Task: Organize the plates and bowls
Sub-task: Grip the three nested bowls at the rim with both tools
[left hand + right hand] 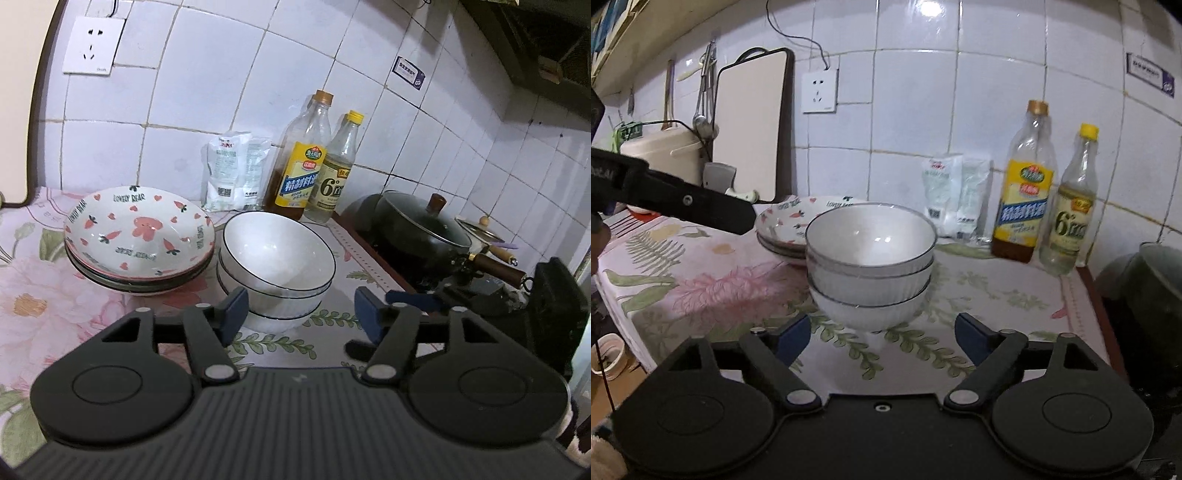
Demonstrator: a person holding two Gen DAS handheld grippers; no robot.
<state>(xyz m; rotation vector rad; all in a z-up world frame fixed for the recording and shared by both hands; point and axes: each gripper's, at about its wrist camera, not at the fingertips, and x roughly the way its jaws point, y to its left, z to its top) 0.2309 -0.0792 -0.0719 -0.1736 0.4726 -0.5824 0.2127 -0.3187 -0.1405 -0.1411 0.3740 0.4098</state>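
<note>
The stack of white bowls (275, 266) with thin dark rims stands on the tabletop (55, 295), which is covered by a flowered cloth, and serves as the landmark here. Three bowls are nested in it, the top one empty.

Just to the left of the bowl stack, nearly touching it, sits a stack of shallow patterned plates (138, 240) printed with pink hearts and carrots; from the right wrist view these plates (786, 221) lie behind and left of the bowls (871, 258).

Behind the bowl stack, against the tiled wall, stand two white packets (231, 171), a yellow-labelled oil bottle (301, 162) and a smaller vinegar bottle (336, 173) with a yellow cap. To the right of the stack, beyond the cloth's edge, a dark lidded wok (421, 225) sits on the stove.

The left hand-held gripper (299, 314) hovers in front of the bowl stack with its blue pads spread apart; its left pad is close to the lowest bowl's side, whether touching I cannot tell, and nothing is clamped. The right hand-held gripper (882, 338) also faces the stack from the near side, jaws wide and empty, the bowls just beyond its fingertips.
</note>
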